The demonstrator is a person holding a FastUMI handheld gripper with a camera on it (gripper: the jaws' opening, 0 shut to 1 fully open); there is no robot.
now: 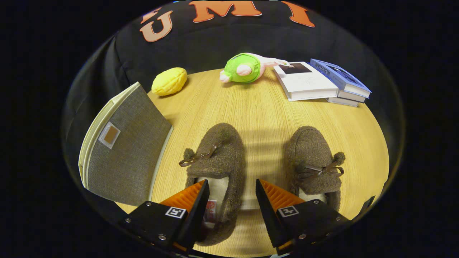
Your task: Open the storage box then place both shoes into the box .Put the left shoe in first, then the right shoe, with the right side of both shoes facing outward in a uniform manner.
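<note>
Two brown fuzzy slippers with small bows lie toes-away on the round wooden table (265, 107). The left shoe (215, 157) lies partly between my fingers, its right rim and heel opening in the gap. The right shoe (315, 161) lies beyond my right finger, apart from it. My gripper (232, 186) is open, hovering over the left shoe's heel opening; neither finger presses on the shoe. A grey fabric storage box (125, 147) with a small label stands to the left of the left shoe, lid shut.
At the table's far side lie a yellow plush toy (169, 81), a green and pink plush toy (245, 68) and a stack of books (319, 82). Bare wood stretches between the shoes and those things.
</note>
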